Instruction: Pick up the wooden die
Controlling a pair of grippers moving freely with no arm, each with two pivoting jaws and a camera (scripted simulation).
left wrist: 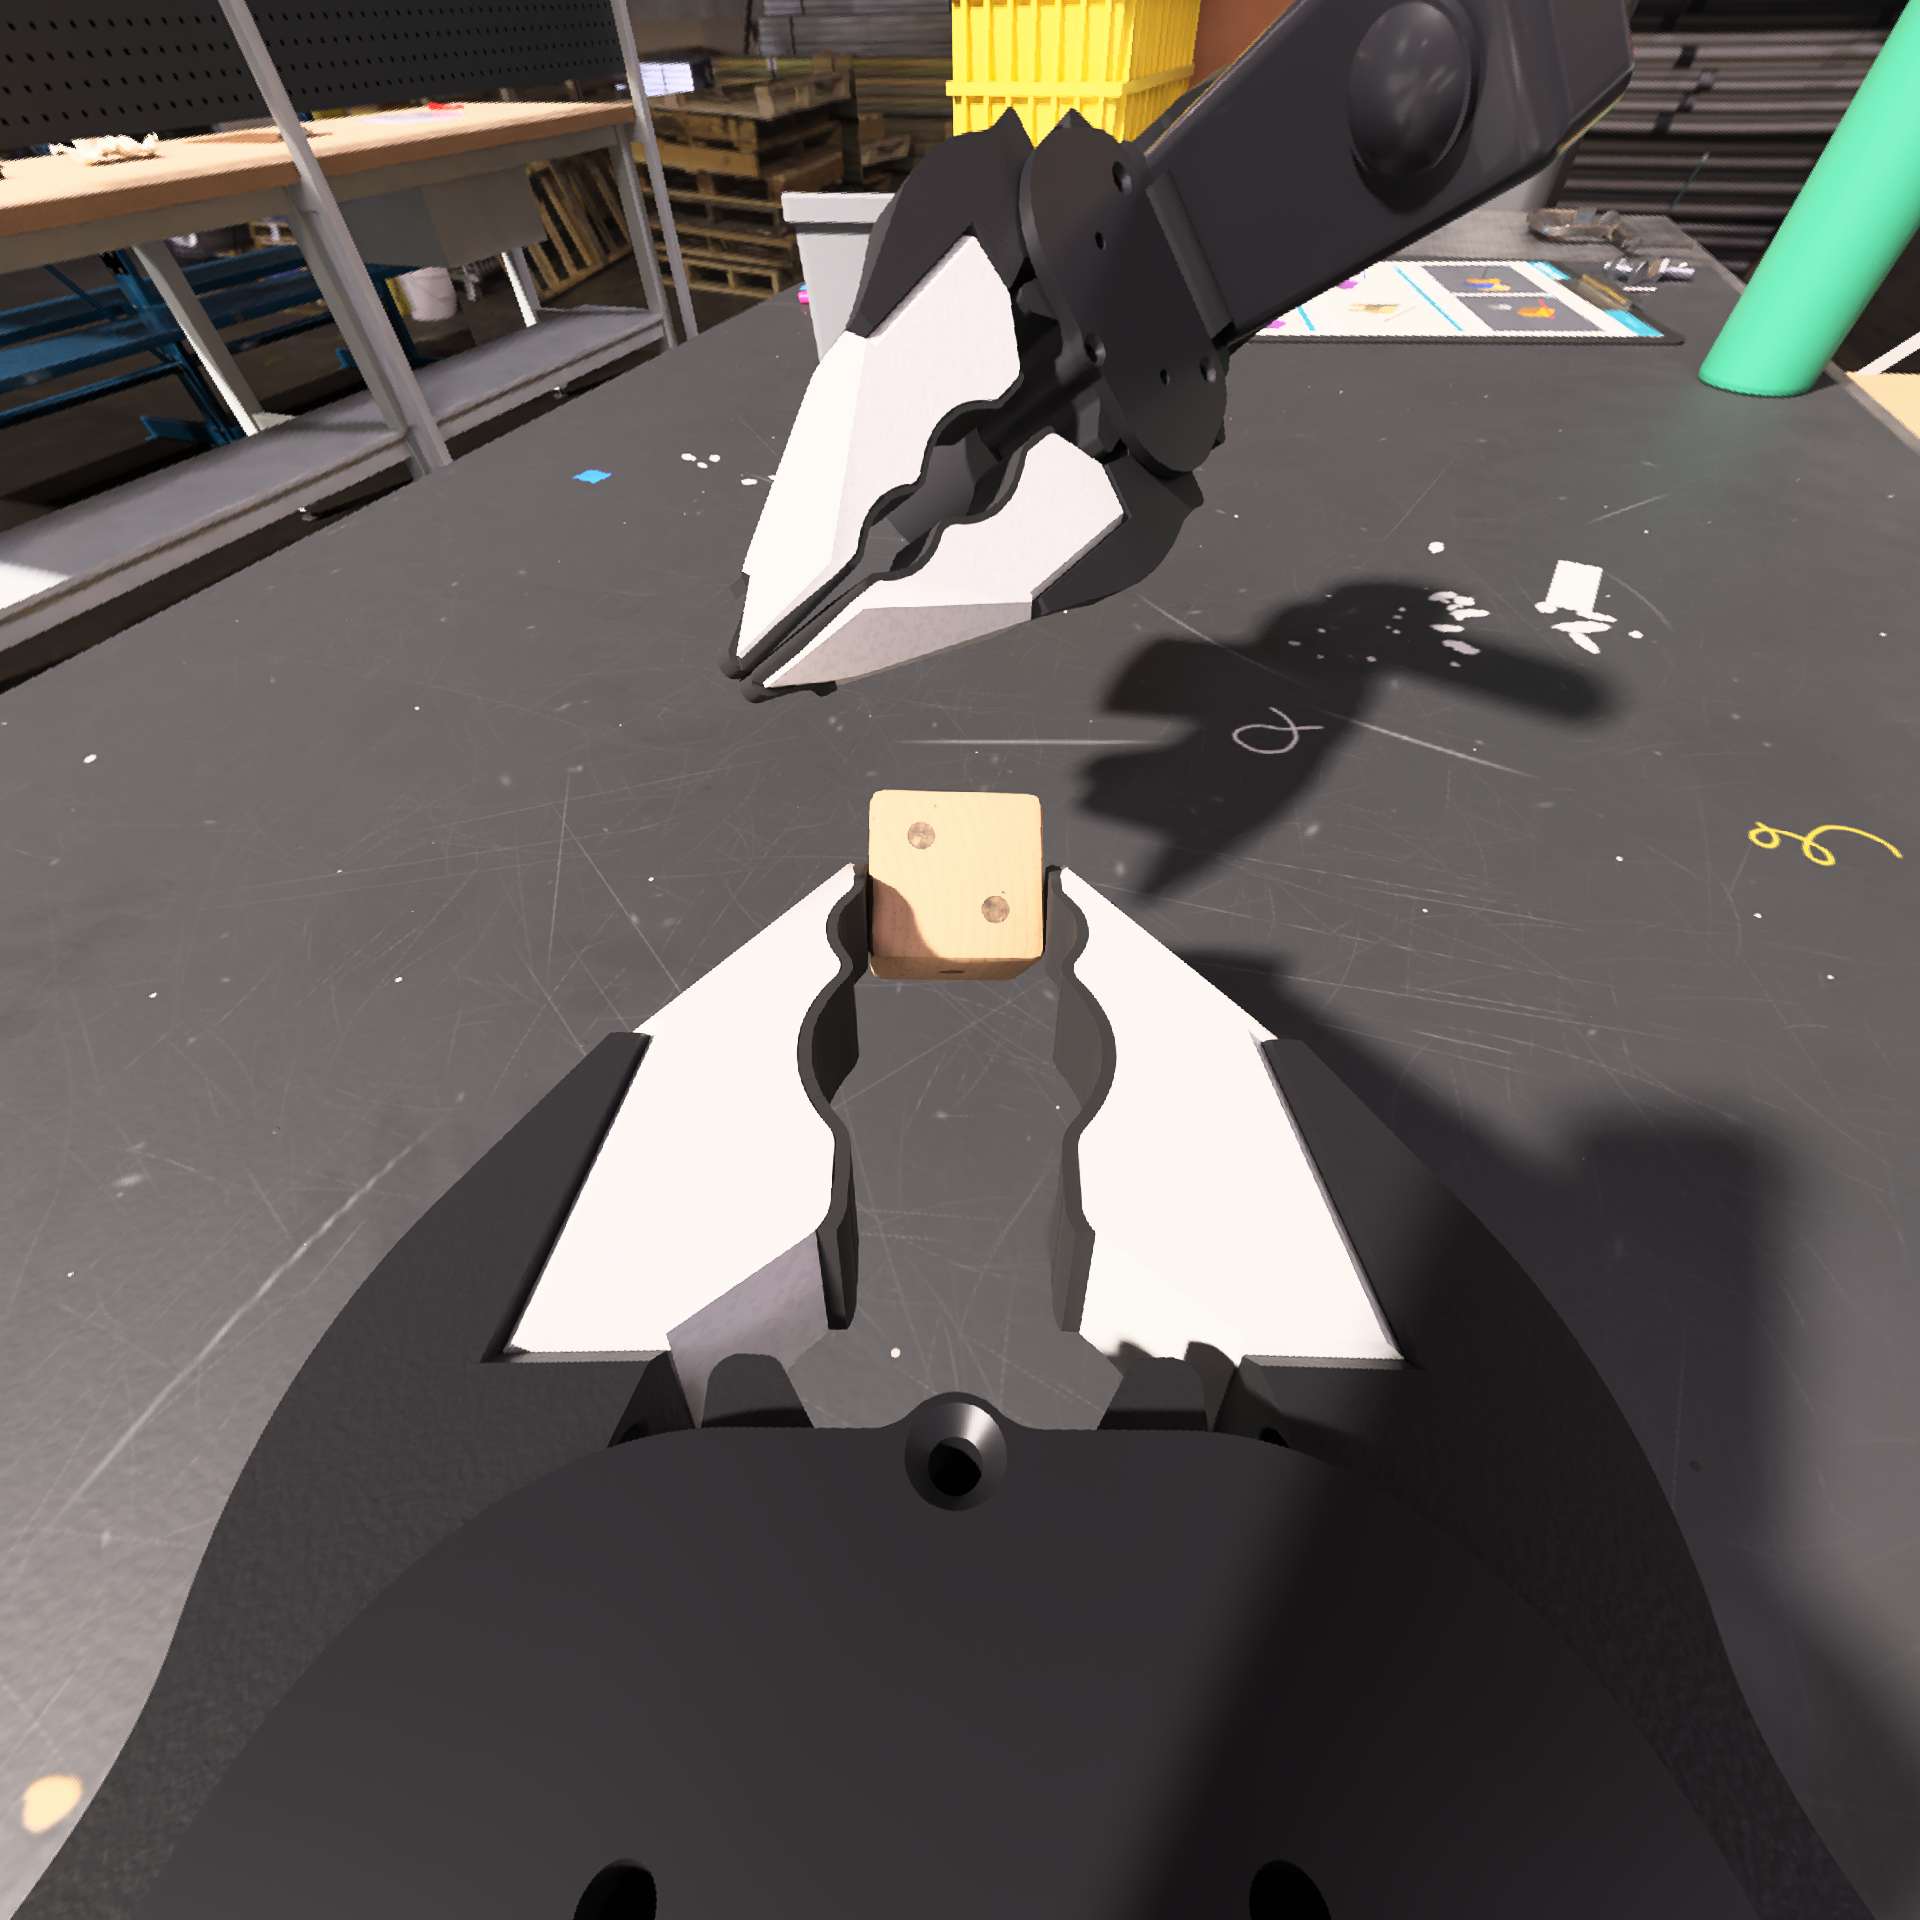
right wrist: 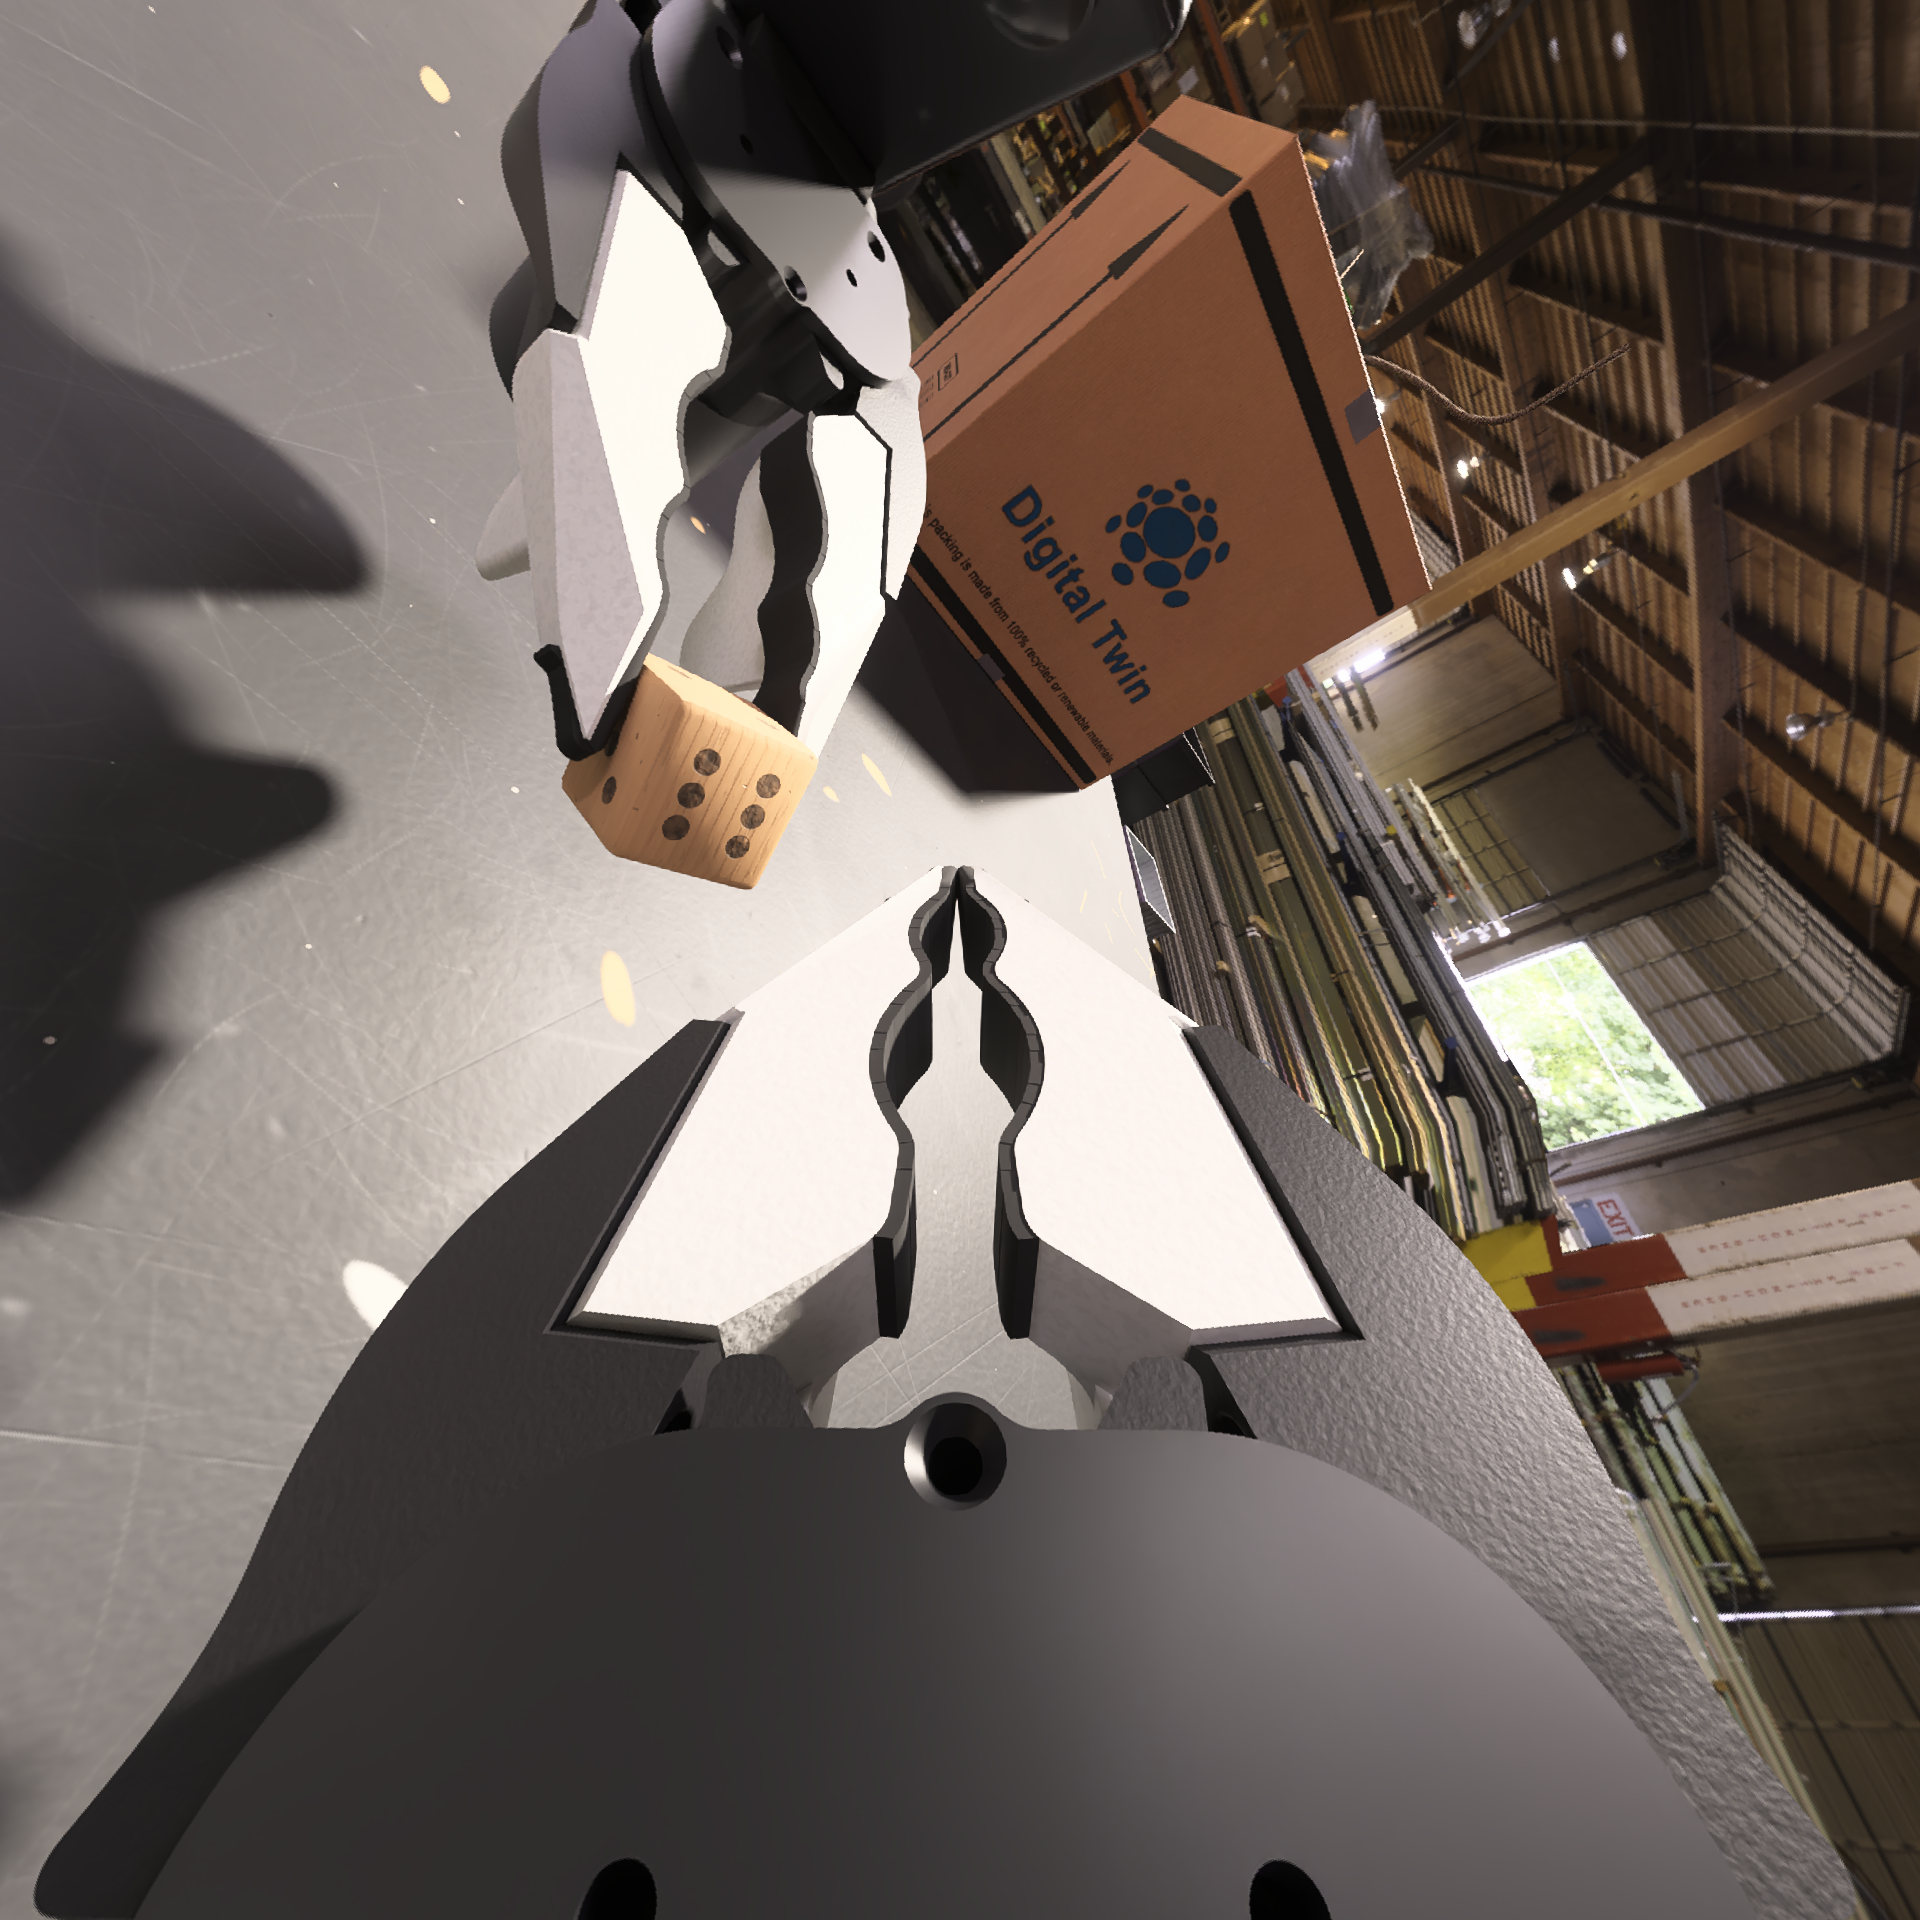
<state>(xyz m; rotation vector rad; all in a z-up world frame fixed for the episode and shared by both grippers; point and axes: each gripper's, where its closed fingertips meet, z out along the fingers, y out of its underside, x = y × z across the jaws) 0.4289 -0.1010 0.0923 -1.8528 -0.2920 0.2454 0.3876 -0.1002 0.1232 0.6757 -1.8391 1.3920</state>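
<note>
The wooden die is a pale cube with dark pips. My left gripper is shut on it, one fingertip on each side, and the die appears raised a little off the dark scratched table. My right gripper hangs just beyond the die with its jaws closed and empty, tips pointing down toward it. In the right wrist view, my right gripper is shut on nothing, and the left gripper holds the die right in front of the tips.
A cardboard box stands on the table behind the left gripper. A green cylinder, a printed mat and a grey bin are at the far end. A workbench stands off to the left.
</note>
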